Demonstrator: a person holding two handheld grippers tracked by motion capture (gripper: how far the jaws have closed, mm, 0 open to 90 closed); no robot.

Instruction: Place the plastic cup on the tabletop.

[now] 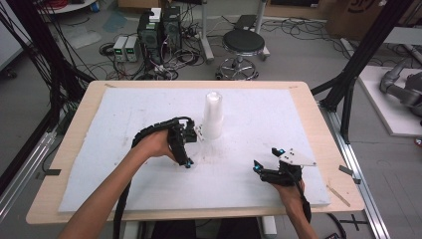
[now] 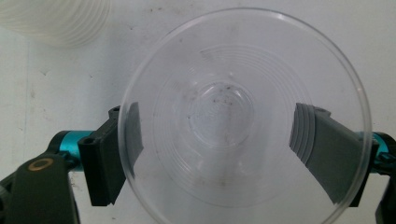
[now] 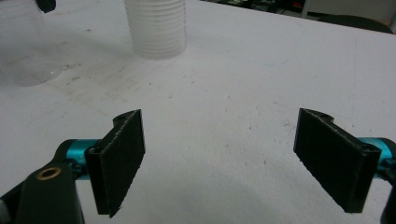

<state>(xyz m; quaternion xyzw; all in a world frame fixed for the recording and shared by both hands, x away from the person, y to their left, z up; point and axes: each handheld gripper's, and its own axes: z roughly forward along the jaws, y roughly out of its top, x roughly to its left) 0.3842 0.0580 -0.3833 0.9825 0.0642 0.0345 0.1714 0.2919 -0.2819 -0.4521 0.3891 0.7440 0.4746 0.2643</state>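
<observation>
The stack of cups [image 1: 213, 115] stands mid-table; bare white mat [image 1: 298, 119] lies open around it, seemingly unobstructed.

Clear cup [image 2: 243, 116] beside cup stack [image 1: 213, 115]

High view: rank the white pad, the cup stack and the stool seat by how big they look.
1. white pad, by far the largest.
2. cup stack and stool seat look close in area: the stack tall and narrow, the seat wide and flat. The stool stands farther from the camera, so I won't rank them.
</observation>
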